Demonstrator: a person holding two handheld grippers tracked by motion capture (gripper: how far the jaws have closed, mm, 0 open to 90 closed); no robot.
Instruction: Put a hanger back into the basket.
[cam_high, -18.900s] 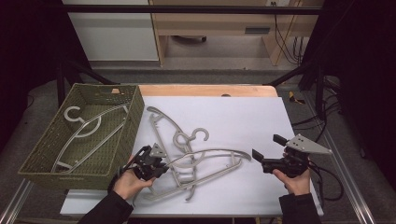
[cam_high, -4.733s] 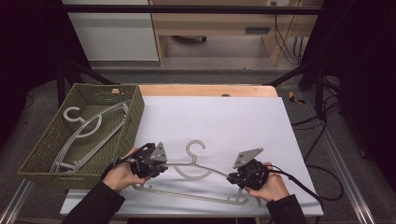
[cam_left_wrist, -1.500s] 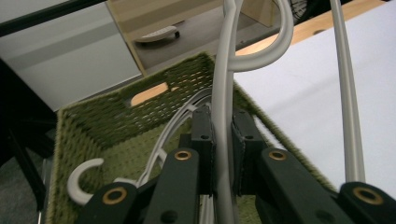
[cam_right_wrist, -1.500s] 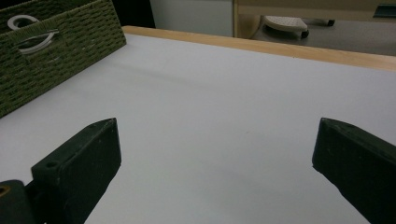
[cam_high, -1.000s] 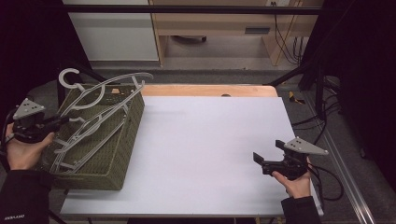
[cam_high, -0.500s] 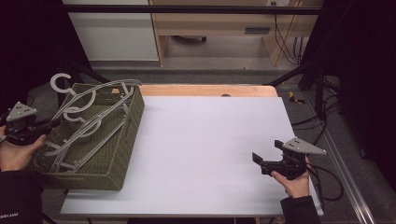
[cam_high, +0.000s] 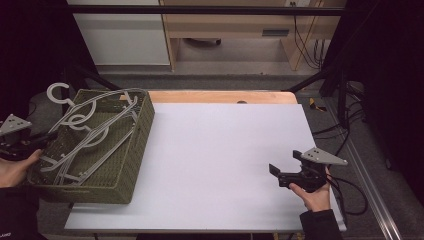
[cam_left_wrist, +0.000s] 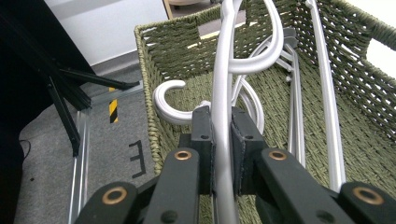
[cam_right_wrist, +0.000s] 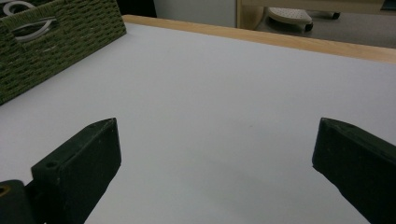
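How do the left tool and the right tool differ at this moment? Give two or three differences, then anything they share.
The left tool is shut on a grey hanger; the right tool stands open with nothing between its jaws. The left tool is at the woven basket, off the table's left edge; the right tool hovers over the bare white table. Both are black and hand-held.

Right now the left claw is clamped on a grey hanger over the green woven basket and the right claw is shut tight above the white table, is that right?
Not quite. The right claw is open, its jaws standing wide apart with nothing between them, as the right gripper view shows. The rest holds: the left claw is clamped on a grey hanger over the green woven basket, and the right one hangs above the white table.
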